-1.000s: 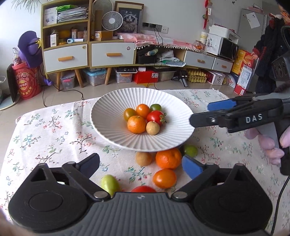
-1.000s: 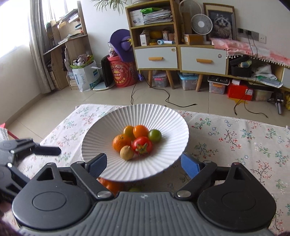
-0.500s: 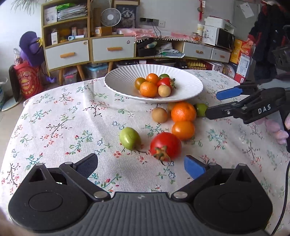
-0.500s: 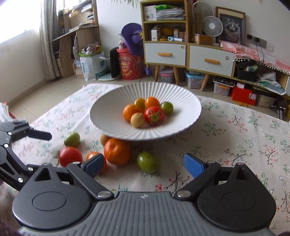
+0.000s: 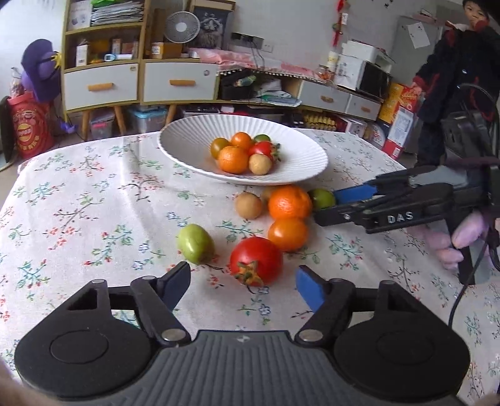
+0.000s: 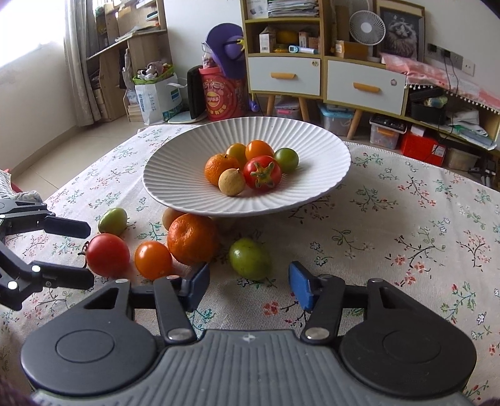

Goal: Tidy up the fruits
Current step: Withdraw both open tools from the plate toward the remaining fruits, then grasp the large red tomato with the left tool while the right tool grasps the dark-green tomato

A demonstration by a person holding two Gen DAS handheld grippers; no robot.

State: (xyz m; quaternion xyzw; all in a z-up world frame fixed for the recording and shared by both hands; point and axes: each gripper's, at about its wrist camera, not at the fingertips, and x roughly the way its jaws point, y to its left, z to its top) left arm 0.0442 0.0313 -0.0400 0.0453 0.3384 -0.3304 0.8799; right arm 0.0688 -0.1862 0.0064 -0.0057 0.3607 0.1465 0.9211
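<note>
1. Surface point(image 6: 406, 218) under floral tablecloth; white ribbed plate point(image 6: 312, 140) with six fruits.
2. Loose fruits beside plate: red tomato point(image 5: 256, 260), mandarin point(image 5: 289, 201), green fruit point(image 6: 250, 258).
3. Left gripper point(image 5: 243, 282) and right gripper point(image 6: 248, 282): jaws just closing, ungripped, tomato and green fruit just ahead.
4. Background: drawer cabinet point(image 6: 328, 78), fan point(image 6: 367, 26), tiled floor.

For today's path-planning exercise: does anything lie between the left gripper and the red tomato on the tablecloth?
Nothing visible does. The red tomato sits just ahead of the left gripper, whose jaws have just been closing, with only bare tablecloth between them.
</note>
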